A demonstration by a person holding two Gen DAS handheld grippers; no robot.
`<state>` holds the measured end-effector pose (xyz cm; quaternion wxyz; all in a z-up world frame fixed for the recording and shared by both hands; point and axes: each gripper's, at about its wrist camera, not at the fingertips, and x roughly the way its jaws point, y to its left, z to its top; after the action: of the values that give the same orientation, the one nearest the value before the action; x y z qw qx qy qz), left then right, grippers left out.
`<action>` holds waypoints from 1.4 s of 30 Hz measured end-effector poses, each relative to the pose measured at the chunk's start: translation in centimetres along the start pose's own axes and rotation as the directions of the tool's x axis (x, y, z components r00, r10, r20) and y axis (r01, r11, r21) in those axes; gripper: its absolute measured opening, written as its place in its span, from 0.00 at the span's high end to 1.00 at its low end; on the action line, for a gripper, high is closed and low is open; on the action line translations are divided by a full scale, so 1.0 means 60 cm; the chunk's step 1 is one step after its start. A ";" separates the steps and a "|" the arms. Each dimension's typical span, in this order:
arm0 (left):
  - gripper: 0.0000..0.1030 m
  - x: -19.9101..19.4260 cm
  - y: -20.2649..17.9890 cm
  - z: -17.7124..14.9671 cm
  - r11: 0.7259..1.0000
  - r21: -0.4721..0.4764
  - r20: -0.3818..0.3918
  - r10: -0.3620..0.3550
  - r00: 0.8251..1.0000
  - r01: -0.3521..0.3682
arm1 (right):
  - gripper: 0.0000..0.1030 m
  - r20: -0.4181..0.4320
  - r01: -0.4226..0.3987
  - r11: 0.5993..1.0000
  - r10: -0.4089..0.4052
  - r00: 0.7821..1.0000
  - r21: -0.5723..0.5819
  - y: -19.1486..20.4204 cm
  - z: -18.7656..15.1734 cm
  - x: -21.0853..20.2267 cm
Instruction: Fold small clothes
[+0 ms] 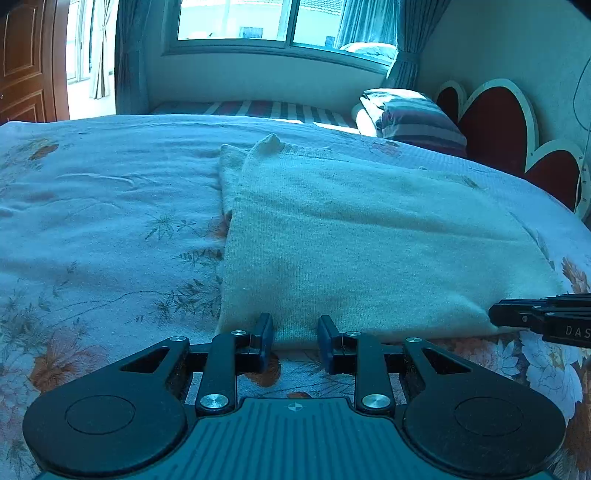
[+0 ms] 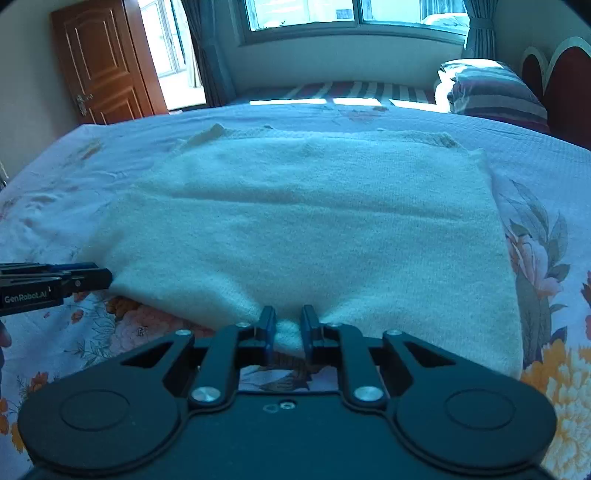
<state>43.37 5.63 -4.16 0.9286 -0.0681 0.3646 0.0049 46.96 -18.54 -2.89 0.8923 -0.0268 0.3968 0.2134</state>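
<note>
A cream knit sweater (image 1: 369, 240) (image 2: 314, 221) lies folded flat on the bed, its near hem toward me. My left gripper (image 1: 295, 330) sits at the hem's left end, and the cloth fills the narrow gap between its blue pads. My right gripper (image 2: 289, 325) is shut on the hem further right, where a small bunch of knit is pinched between the fingers. Each gripper shows side-on in the other's view: the right gripper (image 1: 495, 314) at the sweater's right corner, the left gripper (image 2: 107, 277) at its left corner.
A floral bedspread (image 1: 92, 221) (image 2: 546, 184) covers the bed around the sweater. Striped folded bedding (image 1: 417, 118) (image 2: 491, 88) lies at the far right by a red heart-shaped headboard (image 1: 495, 125). A wooden door (image 2: 99, 62) and a window (image 1: 258, 22) are beyond.
</note>
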 end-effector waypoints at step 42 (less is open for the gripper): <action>0.39 0.027 -0.151 0.007 0.984 0.164 -0.002 0.073 0.997 -0.072 | 0.71 0.009 0.110 0.994 -0.110 0.994 -0.007 -0.026 -0.011 -0.024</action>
<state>45.37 -3.35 -3.82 0.9288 0.0219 0.3698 0.0083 46.29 -20.59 -2.48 0.9044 -0.0512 0.3899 0.1655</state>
